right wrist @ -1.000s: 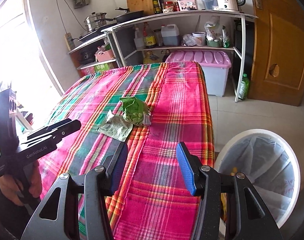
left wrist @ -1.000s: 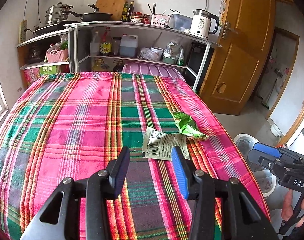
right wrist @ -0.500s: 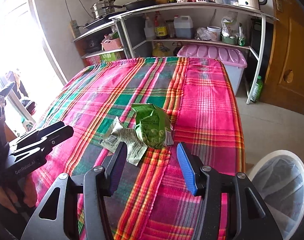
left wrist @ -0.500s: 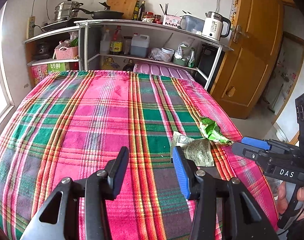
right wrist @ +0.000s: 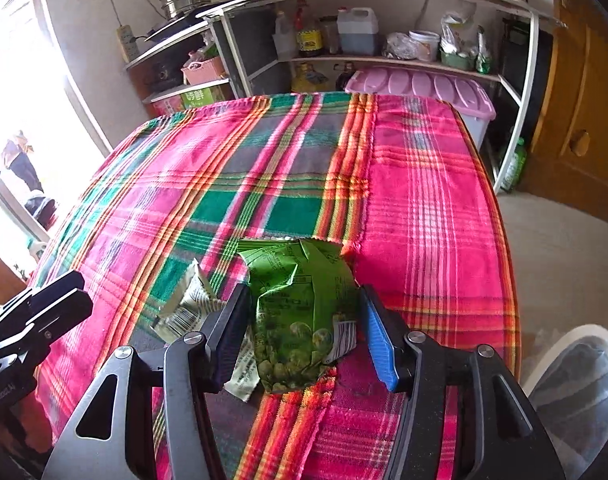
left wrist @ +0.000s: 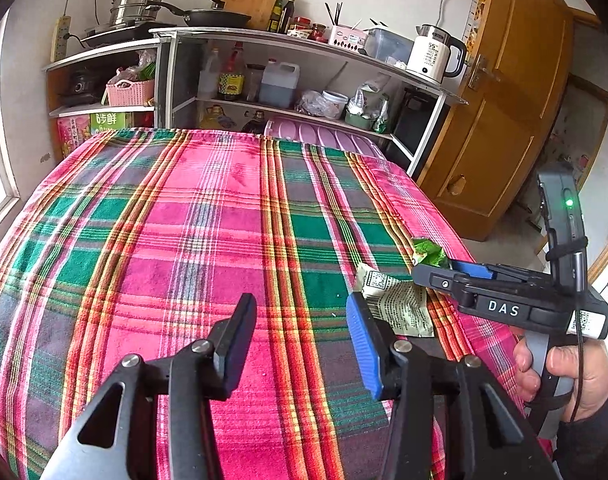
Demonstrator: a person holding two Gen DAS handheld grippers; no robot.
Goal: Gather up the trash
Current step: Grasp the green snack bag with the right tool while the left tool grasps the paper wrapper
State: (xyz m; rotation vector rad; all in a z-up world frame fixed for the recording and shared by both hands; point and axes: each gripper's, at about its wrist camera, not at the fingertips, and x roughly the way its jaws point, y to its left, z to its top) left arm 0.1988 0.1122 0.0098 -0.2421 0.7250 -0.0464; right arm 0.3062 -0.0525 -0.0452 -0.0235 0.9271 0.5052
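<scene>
A crumpled green snack bag (right wrist: 300, 312) lies on the plaid tablecloth (right wrist: 264, 168), partly on top of a flat pale wrapper (right wrist: 192, 304). My right gripper (right wrist: 304, 332) is open, its fingers on either side of the green bag, not closed on it. In the left wrist view the pale wrapper (left wrist: 395, 304) and the green bag (left wrist: 427, 252) lie near the table's right edge, with the right gripper (left wrist: 443, 272) over them. My left gripper (left wrist: 300, 332) is open and empty above the cloth, left of the wrapper.
A white bin with a liner (right wrist: 579, 384) stands on the floor right of the table. Shelves with bottles and pots (left wrist: 264, 76) and a pink-lidded box (right wrist: 419, 88) stand beyond the far edge. A wooden door (left wrist: 503, 100) is at the right.
My right gripper has moved forward from the table's edge until its open fingers flank the green bag. My left gripper has shifted left, away from the wrappers.
</scene>
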